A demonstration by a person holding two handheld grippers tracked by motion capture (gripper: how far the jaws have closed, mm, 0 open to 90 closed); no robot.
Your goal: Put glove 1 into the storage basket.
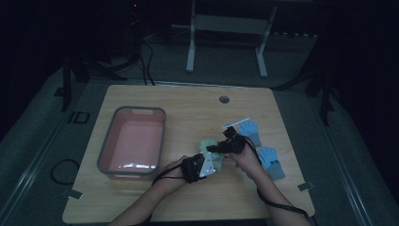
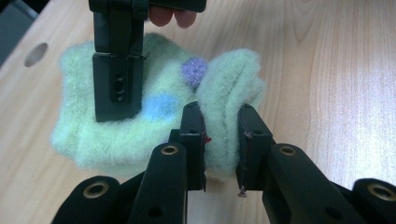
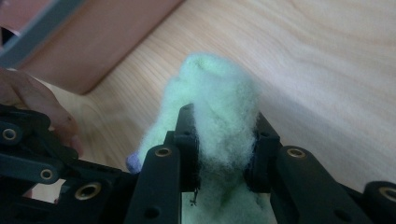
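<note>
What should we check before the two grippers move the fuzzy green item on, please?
1. Left gripper clamps a fold of the green fuzzy item: ok.
2. Right gripper clamps the same item: ok.
3. Pink bin holds nothing: ok.
4. Table between the item and the bin is bare: ok.
5. Blue gloves lie apart from the held item: ok.
6. Whether the item is fully off the table: cannot tell.

You see a pale green fuzzy sock [image 2: 154, 116] with blue and purple dots. The bin [image 1: 133, 141] is pink with a grey rim; the gloves [image 1: 272, 160] are blue.
</note>
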